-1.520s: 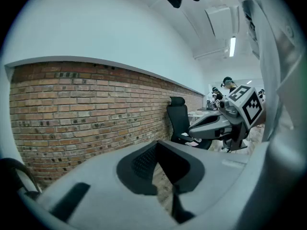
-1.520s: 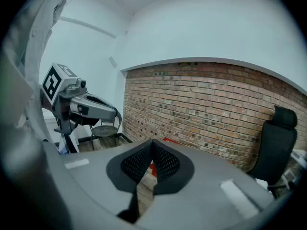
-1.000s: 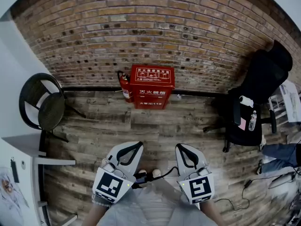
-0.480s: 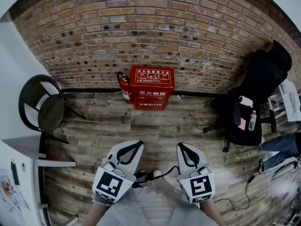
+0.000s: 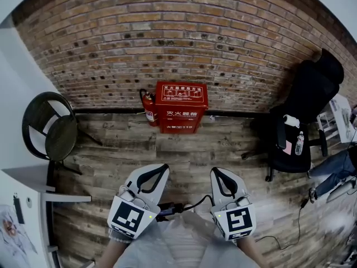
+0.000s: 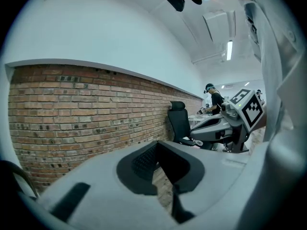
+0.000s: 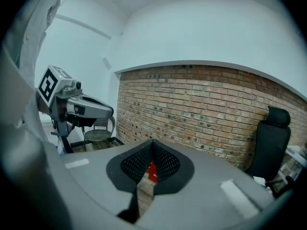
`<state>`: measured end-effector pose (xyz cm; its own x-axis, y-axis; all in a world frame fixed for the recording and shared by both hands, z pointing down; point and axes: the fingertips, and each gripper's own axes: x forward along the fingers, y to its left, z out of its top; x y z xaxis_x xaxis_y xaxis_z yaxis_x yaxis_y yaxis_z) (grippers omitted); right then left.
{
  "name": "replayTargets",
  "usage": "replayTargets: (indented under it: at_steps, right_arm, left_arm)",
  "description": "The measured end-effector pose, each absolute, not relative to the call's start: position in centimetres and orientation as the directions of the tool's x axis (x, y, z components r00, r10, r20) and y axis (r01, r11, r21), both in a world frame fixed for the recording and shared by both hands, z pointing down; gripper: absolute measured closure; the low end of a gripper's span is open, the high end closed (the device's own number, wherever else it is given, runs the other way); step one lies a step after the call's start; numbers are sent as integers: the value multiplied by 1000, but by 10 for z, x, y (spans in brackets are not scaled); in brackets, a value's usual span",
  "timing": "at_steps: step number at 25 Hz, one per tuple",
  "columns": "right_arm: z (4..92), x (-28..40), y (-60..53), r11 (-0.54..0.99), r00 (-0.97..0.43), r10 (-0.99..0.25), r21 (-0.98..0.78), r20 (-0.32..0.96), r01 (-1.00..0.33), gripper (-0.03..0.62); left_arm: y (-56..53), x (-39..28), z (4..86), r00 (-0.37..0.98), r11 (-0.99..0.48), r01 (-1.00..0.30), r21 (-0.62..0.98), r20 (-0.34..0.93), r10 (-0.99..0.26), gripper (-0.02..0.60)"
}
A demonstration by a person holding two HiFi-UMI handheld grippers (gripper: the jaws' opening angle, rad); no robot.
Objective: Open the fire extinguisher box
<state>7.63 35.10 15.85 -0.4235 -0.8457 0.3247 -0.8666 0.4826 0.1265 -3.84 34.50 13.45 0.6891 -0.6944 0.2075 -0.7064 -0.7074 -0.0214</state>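
Nearest me, my left gripper (image 5: 158,171) and right gripper (image 5: 218,173) hover over the wooden floor (image 5: 184,149), each with its fingers pressed together on nothing. My arms are cut off by the frame's edge. Well ahead, the red fire extinguisher box (image 5: 181,106) stands shut against the brick wall (image 5: 167,32), its contents hidden. A fire extinguisher (image 5: 148,105) shows half-hidden at the box's left side.

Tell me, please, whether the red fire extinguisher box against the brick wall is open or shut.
Shut. The fire extinguisher box has its top lying flat and its front closed, with no interior visible.
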Motion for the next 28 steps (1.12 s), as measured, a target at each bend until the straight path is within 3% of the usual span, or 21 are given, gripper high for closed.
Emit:
replayTargets:
  at_steps: [17,28]
  right_arm:
    - [159,63,361,434,-377,-872,134,313,-891,586]
    - [168,75,304,457,-399,-860,132,318,-880,585]
  left_arm:
    - [349,-58,128,709,-726,-686,-48,180,-682,583]
    - [303,-54,137,682,-705,-705,-83,196,-705,583]
